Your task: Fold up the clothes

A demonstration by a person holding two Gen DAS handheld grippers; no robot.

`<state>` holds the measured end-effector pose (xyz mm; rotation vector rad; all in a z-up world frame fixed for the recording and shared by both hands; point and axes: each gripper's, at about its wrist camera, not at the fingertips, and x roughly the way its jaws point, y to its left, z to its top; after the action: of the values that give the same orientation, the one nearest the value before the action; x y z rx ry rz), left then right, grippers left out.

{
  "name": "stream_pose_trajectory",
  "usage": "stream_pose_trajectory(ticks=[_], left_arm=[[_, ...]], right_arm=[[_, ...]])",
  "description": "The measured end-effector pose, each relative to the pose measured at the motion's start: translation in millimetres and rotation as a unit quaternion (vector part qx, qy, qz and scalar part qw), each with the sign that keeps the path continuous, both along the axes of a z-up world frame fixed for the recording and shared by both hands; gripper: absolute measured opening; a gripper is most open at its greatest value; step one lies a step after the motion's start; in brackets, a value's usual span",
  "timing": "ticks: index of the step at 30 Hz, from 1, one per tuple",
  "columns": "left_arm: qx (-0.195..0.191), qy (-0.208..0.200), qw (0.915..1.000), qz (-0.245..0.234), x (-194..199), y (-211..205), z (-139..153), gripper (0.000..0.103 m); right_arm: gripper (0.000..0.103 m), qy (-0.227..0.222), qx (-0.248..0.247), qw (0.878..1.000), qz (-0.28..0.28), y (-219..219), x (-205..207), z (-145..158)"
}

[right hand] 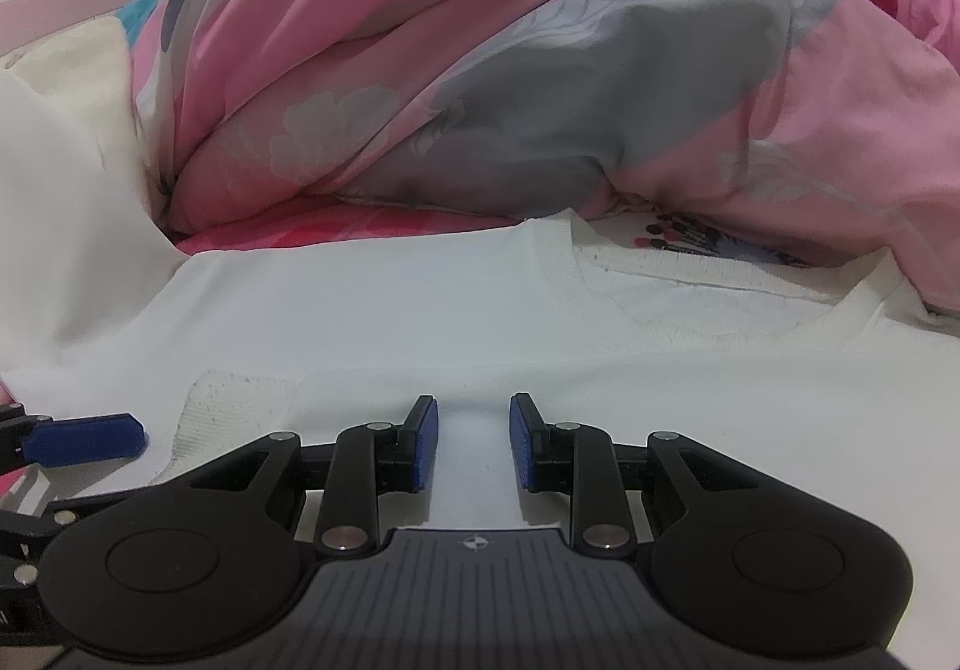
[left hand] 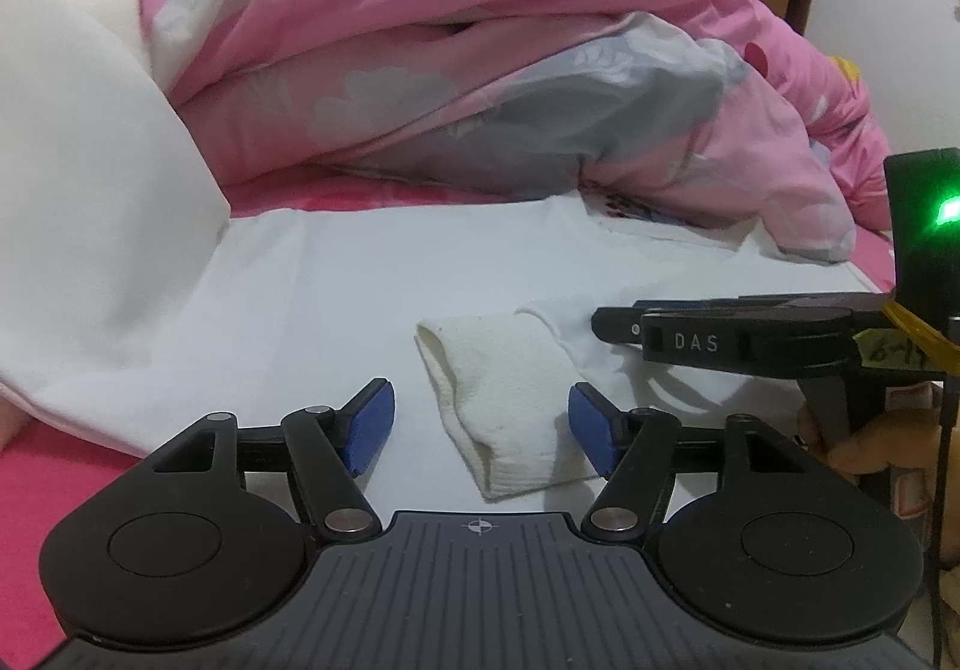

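A: Listing the left wrist view first. Item one: left gripper (left hand: 480, 424), lower centre, jaws well apart with blue pads (left hand: 372, 427) either side of a gap. Nothing is pinched.

B: What lies in that gap?

A: A folded white sleeve (left hand: 510, 400), ribbed cuff nearest the camera, lying flat on the white sweater (left hand: 336, 298). The pads stand clear of it on both sides. The sweater is spread across the middle of the frame on a bed with a pink sheet (left hand: 36, 466).

B: Other entries?

A: Right gripper (left hand: 618, 325), entering from the right edge, seen side-on, lettered "DAS", its tip just beside the sleeve. From here I cannot tell how its jaws stand. A hand (left hand: 870, 448) holds its grip at lower right. A pink and grey quilt (left hand: 480, 69) is heaped across the upper half; a white pillow (left hand: 78, 129) is at the left.

B: And the right wrist view?

A: Right gripper (right hand: 474, 442), lower centre, jaws narrowly apart, a strip of sweater (right hand: 420, 310) showing between the pads; whether they press on the cloth I cannot tell. The neckline (right hand: 708, 304) sits at centre right. One blue pad of the left gripper (right hand: 84, 440) reaches in at the left edge, beside the textured sleeve (right hand: 234, 400). The quilt (right hand: 540, 69) fills the top.
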<state>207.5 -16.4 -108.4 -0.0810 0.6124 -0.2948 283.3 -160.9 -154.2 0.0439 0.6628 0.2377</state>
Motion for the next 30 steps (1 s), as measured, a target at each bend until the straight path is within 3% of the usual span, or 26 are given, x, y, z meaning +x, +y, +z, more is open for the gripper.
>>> stream_pose_trajectory(ticks=[30], left_arm=[[0.01,0.003,0.9999,-0.001,0.3,-2.1,-2.8,0.067]], right_arm=[[0.028,-0.001,0.004,1.0,0.001,-2.4,-0.4,0.0]])
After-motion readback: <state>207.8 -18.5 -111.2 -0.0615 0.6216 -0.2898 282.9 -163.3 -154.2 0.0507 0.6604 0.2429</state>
